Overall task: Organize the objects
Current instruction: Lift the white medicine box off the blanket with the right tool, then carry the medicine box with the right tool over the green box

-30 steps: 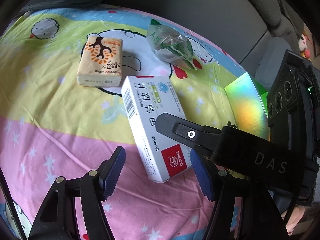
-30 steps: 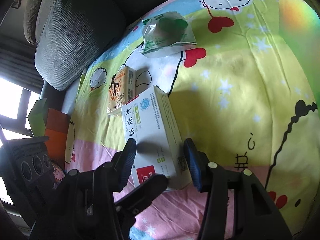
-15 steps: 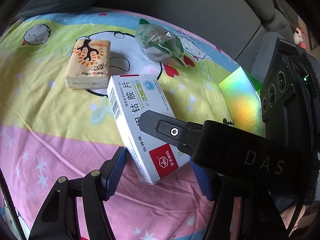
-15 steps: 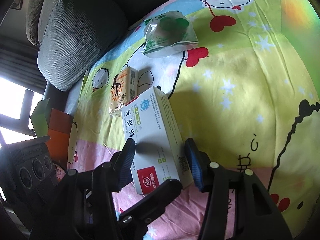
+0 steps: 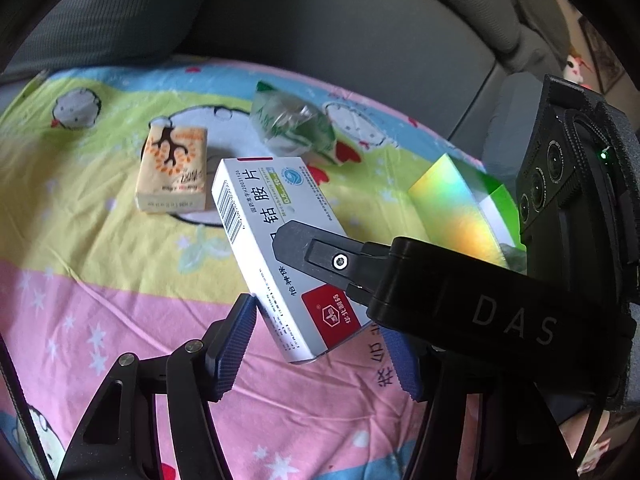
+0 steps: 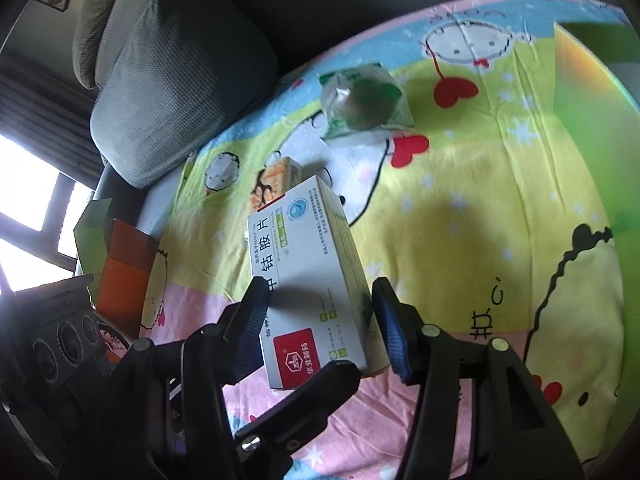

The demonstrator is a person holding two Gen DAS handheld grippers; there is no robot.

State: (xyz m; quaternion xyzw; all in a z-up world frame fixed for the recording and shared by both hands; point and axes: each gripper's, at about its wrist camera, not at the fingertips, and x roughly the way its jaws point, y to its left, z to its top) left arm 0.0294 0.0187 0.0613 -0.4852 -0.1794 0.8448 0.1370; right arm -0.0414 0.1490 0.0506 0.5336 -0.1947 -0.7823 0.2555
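A white medicine box (image 5: 276, 248) with a red label is lifted off the colourful cartoon sheet (image 5: 88, 264). My left gripper (image 5: 320, 344) and my right gripper (image 6: 320, 320) both close around its near end; the pads sit at its sides. In the left wrist view the right gripper's finger (image 5: 320, 252) lies across the box top. The box also shows in the right wrist view (image 6: 308, 276). An orange tissue pack (image 5: 172, 176) and a clear green bag (image 5: 292, 124) lie beyond it.
A shiny rainbow-green box (image 5: 460, 208) stands to the right. A grey cushion (image 6: 176, 72) lies at the sheet's far left end, with an orange and green carton (image 6: 120, 264) beside it. The grey sofa back (image 5: 340, 32) rises behind.
The medicine box has risen off the sheet and tilted, held between the grippers. Both grippers have closed in on its near end and lifted with it.
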